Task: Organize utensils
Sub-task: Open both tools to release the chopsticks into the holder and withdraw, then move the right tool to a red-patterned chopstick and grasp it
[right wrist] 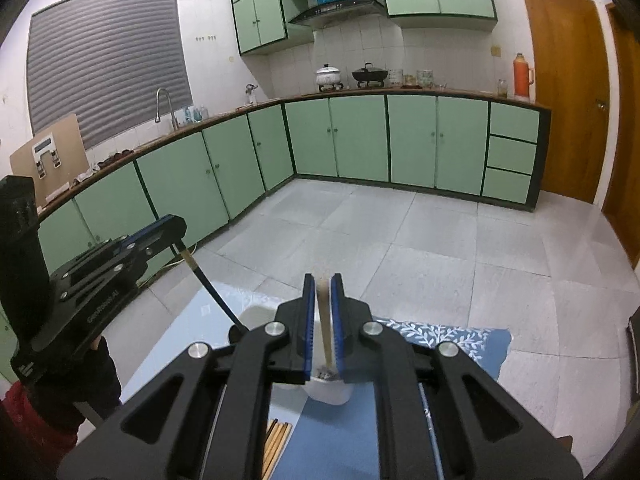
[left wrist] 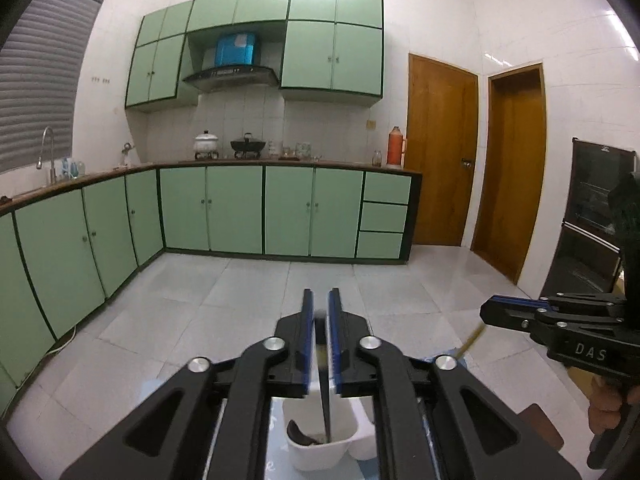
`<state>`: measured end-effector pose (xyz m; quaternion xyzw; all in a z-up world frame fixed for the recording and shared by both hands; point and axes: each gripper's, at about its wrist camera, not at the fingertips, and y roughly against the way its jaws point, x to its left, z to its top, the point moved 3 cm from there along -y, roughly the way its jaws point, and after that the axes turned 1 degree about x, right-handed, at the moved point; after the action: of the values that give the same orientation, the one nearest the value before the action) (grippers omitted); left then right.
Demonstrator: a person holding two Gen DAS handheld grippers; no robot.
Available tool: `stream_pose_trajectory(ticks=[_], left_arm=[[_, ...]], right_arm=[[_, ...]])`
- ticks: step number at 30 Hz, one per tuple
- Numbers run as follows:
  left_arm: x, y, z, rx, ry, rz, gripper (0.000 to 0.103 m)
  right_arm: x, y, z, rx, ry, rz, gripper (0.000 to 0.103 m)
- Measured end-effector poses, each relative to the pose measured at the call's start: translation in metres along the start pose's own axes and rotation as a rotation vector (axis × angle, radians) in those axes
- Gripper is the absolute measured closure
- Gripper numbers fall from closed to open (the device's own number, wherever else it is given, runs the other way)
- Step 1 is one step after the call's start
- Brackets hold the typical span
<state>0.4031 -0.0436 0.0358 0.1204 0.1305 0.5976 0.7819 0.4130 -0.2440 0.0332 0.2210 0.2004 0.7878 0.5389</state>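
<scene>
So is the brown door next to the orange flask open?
No, in the left wrist view the door beside the orange flask sits shut in its frame.

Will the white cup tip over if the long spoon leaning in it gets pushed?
Probably it could. The white cup looks like thin, light plastic. The dark spoon stands tall above its rim, so a sideways push has leverage. The spoon's handle sits between the left hand-held gripper pads, so the cup might also lift or wobble.
</scene>
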Motion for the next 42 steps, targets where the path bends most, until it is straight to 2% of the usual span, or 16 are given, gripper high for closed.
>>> stream_pose_trajectory(ticks=[4, 8, 11, 13, 15, 18, 20, 23, 30, 36, 42], left_arm=[[0.003, 0.01, 0.001, -0.007, 0.002, 0.005, 0.079], [0.006, 0.03, 0.0, -0.015, -0.006, 0.019, 0.066], [0.006, 0.052, -0.009, -0.014, -0.011, 0.026, 0.059], [0.006, 0.069, -0.021, -0.012, -0.002, 0.023, 0.055], [0.006, 0.086, -0.036, -0.003, 0.006, 0.023, 0.047], [0.004, 0.106, -0.064, 0.028, 0.021, 0.026, 0.034], [0.002, 0.116, -0.084, 0.063, 0.027, 0.019, 0.031], [-0.001, 0.128, -0.12, 0.122, 0.031, 0.021, 0.027], [0.002, 0.142, -0.199, 0.278, 0.033, 0.042, 0.027], [0.004, 0.147, -0.244, 0.372, 0.015, 0.068, 0.027], [0.005, 0.153, -0.271, 0.432, 0.019, 0.076, 0.027]], right_arm=[[-0.002, 0.011, -0.003, -0.021, -0.015, -0.009, 0.086], [-0.004, 0.041, -0.012, -0.081, -0.019, -0.043, 0.067], [-0.008, 0.062, -0.028, -0.112, -0.038, -0.056, 0.058], [-0.009, 0.077, -0.045, -0.135, -0.053, -0.073, 0.046], [-0.007, 0.09, -0.067, -0.154, -0.053, -0.098, 0.028], [-0.001, 0.105, -0.103, -0.162, -0.048, -0.14, 0.012], [0.002, 0.109, -0.13, -0.144, -0.057, -0.166, 0.008], [0.008, 0.108, -0.164, -0.094, -0.088, -0.155, 0.006], [0.025, 0.099, -0.234, 0.019, -0.15, -0.141, 0.006], [0.043, 0.088, -0.285, 0.074, -0.148, -0.156, 0.006], [0.067, 0.077, -0.321, 0.137, -0.101, -0.156, 0.006]])
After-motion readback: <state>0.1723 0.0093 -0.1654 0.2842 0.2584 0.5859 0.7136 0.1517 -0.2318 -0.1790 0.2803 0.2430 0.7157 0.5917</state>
